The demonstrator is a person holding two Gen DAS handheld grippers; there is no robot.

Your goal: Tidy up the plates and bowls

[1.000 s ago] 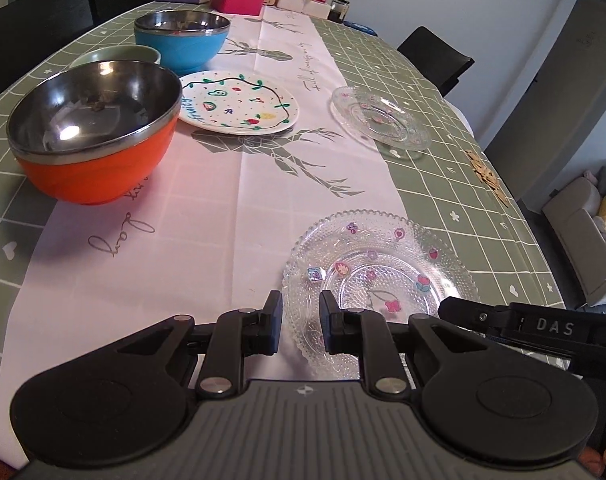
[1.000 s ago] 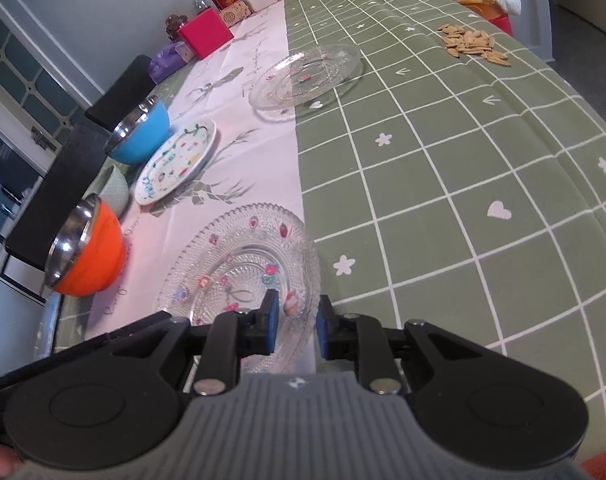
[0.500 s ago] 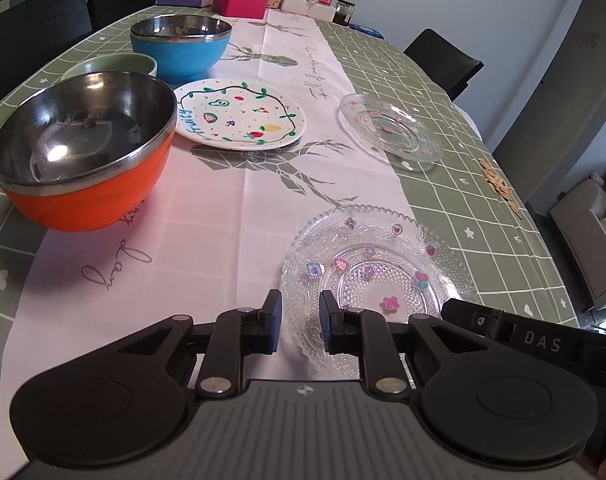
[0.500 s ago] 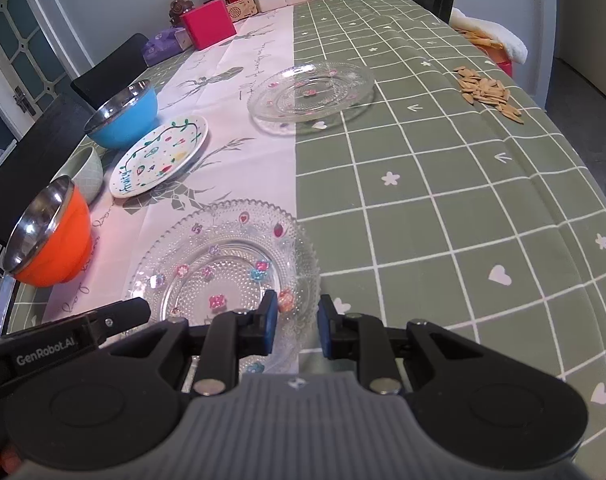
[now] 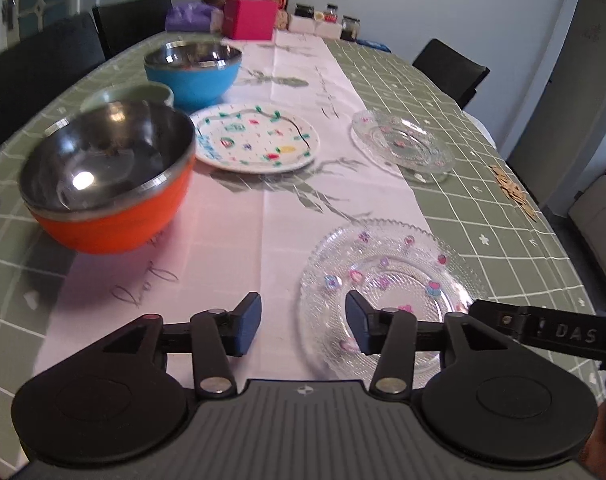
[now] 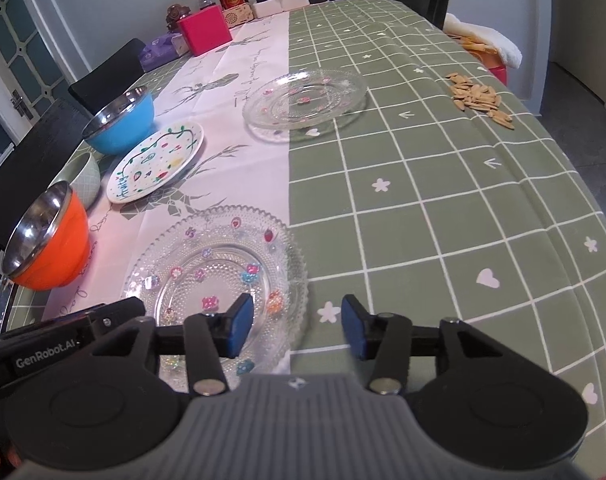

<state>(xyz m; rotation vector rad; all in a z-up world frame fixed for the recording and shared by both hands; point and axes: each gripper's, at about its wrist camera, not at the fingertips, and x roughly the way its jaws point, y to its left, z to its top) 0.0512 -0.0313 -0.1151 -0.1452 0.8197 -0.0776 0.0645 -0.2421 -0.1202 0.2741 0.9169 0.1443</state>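
Observation:
A clear glass plate [image 5: 391,272] [image 6: 219,264] with small coloured flowers lies flat on the tablecloth right before both grippers. My left gripper [image 5: 303,322] hovers over its left rim, jaws opening, nothing pressed between the pads. My right gripper [image 6: 291,326] hovers over its right rim, jaws opening too, also empty. Farther off lie a second glass plate [image 5: 403,146] [image 6: 305,98] and a white painted plate [image 5: 257,142] [image 6: 157,162]. On the left stand an orange steel-lined bowl [image 5: 107,176] [image 6: 49,238], a pale green bowl [image 5: 129,94] [image 6: 83,174] and a blue bowl [image 5: 193,70] [image 6: 121,124].
A pink box [image 5: 249,18] [image 6: 205,34], bottles and jars stand at the table's far end. Seeds [image 6: 479,98] lie scattered near the right edge. Black chairs [image 5: 449,70] line both sides of the table.
Both grippers have gone from shut to open. The views have tipped slightly, showing more of the far end of the table; the dishes have stayed in place.

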